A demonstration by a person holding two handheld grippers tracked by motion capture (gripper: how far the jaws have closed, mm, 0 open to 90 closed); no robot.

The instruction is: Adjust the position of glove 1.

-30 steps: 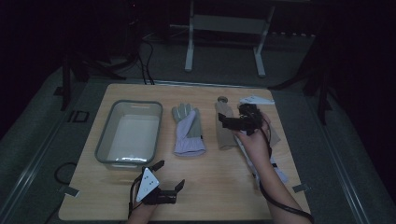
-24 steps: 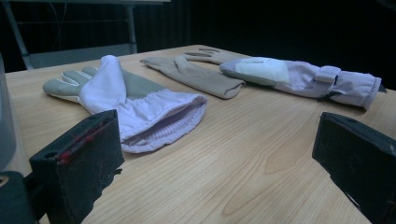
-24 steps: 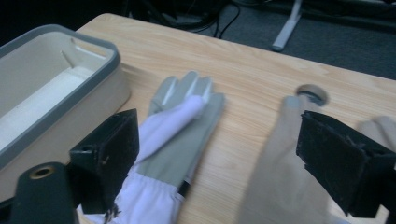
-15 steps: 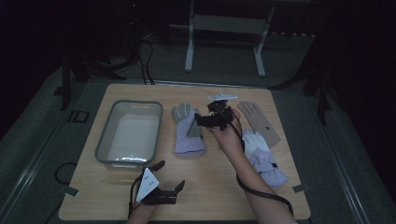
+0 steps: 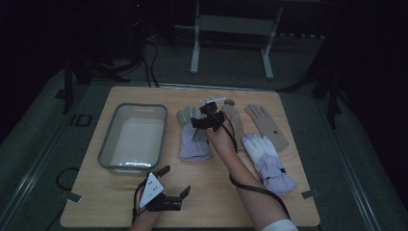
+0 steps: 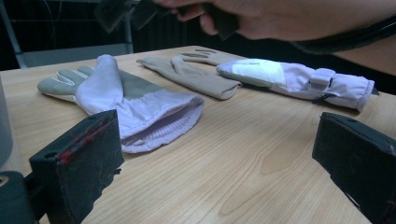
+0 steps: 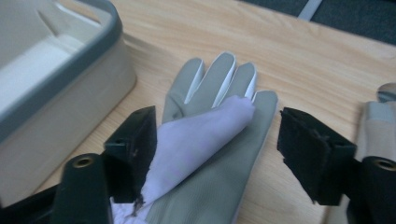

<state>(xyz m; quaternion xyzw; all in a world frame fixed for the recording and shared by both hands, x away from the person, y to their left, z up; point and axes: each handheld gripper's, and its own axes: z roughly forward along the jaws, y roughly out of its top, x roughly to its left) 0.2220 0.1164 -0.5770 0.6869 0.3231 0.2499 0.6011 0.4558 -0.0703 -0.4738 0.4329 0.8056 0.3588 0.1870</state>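
Lying on light wood table (image 5: 226, 192), gloves (image 5: 192, 139), grey tub (image 5: 108, 144), dark room

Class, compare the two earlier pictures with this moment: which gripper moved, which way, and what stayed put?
The right gripper swung leftward from over the tan glove to above the grey-and-lilac glove, jaws open, holding nothing. The left gripper stayed open near the table's front edge; the bin, all the gloves and the white-and-lilac glove did not move.
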